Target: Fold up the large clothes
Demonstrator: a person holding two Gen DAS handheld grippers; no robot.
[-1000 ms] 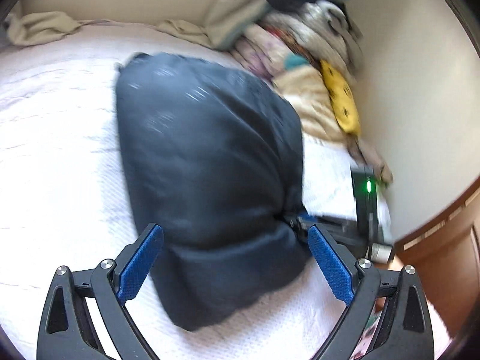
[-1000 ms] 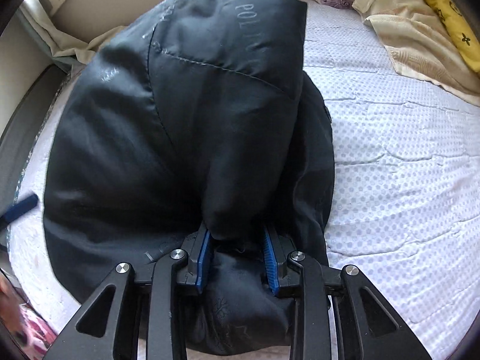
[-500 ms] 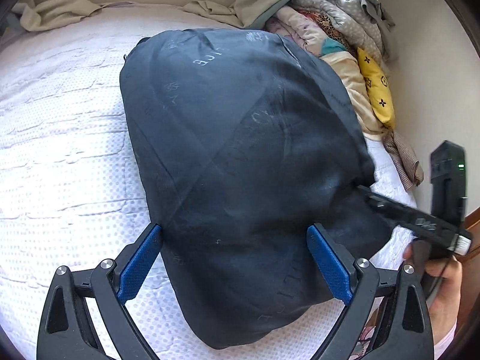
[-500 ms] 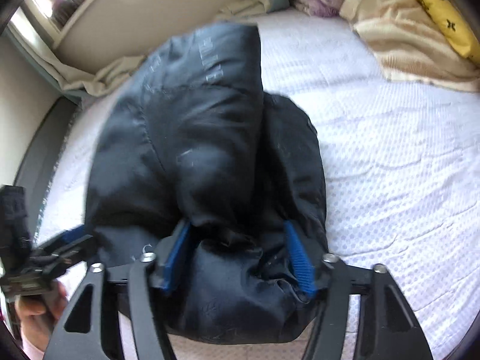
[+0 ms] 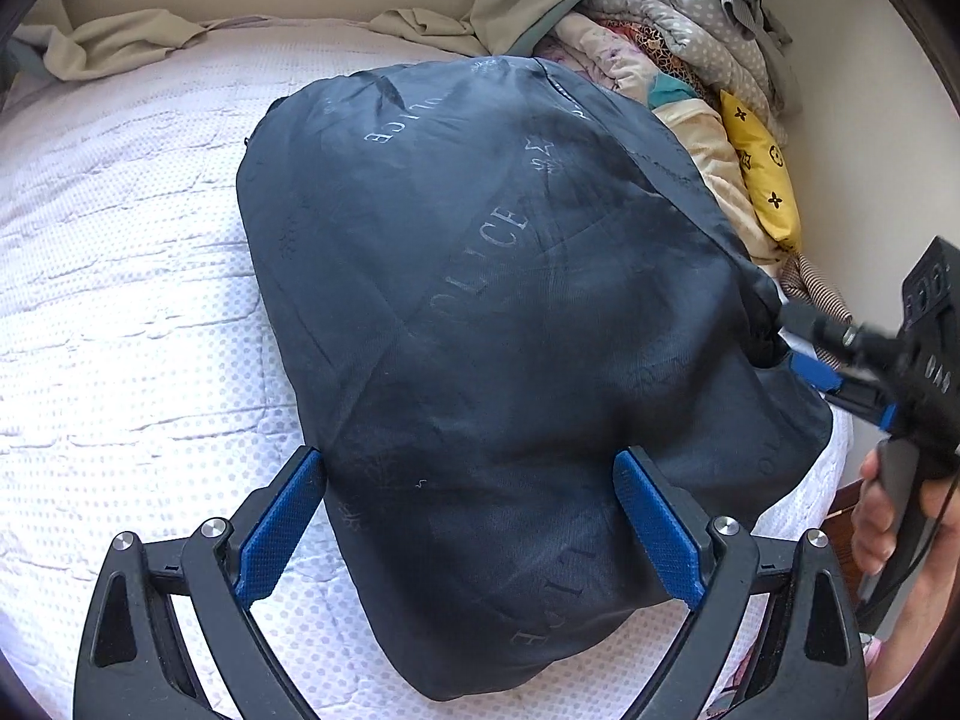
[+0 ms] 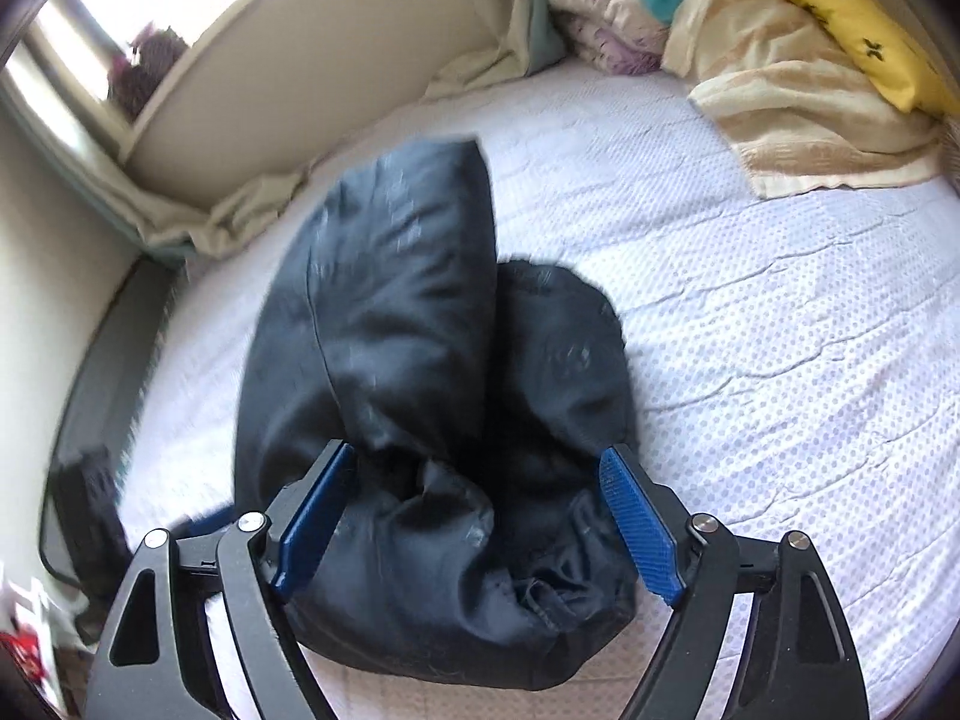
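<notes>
A large dark navy jacket with pale lettering lies bunched on the white bed. My left gripper is open, its blue pads wide apart above the jacket's near end. My right gripper is open, its jaws spread over a folded, puffy end of the jacket. The right gripper also shows in the left wrist view at the jacket's right edge, held by a hand.
A heap of clothes and blankets with a yellow pillow lies at the bed's far right against the wall. A beige cloth lies along the far edge. The bed's left edge drops off by a dark frame.
My right gripper has opened and let go of the jacket fold it was pinching, and has pulled back. The jacket has spread out flatter under my left gripper.
</notes>
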